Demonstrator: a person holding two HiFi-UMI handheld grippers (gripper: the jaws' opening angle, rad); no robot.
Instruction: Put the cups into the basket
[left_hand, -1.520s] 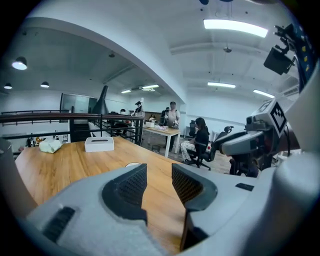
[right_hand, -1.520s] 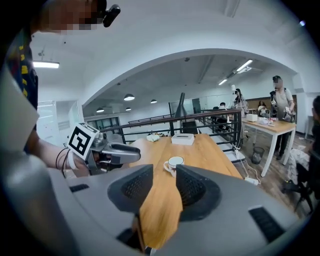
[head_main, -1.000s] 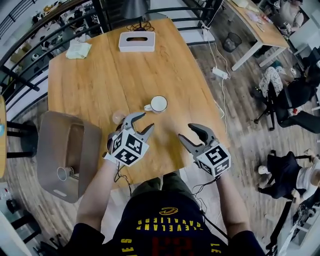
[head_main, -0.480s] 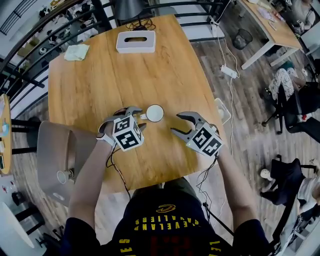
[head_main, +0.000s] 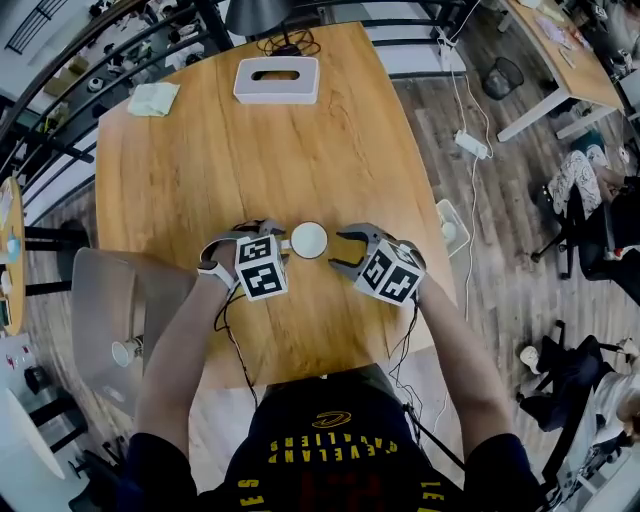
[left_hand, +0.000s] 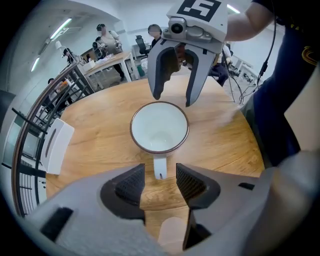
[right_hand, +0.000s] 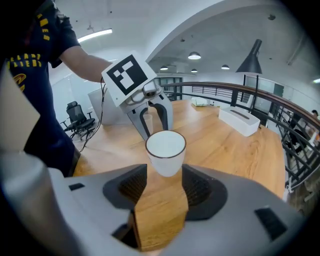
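Observation:
A white mug (head_main: 309, 240) stands on the wooden table (head_main: 300, 150), its handle (left_hand: 160, 167) turned toward my left gripper (head_main: 247, 236). That gripper points steeply down just left of the mug. Its jaws have just been opening and stand open, with a small translucent cup (right_hand: 145, 121) between them, untouched. My right gripper (head_main: 343, 252) has also just been opening. It is open, and the mug (right_hand: 166, 150) sits right at its fingertips, untouched by the pads. A beige basket (head_main: 95, 300) sits off the table's left edge with one cup (head_main: 125, 350) inside.
A white tissue box (head_main: 276, 80) and a green cloth (head_main: 154, 98) lie at the table's far end. A railing runs behind the table on the left. A power strip (head_main: 470, 143) and cables lie on the floor to the right. People sit at desks in the background.
Both grippers have come down and moved in toward the white mug, and now flank it. The left one now covers the small translucent cup. The mug has not moved.

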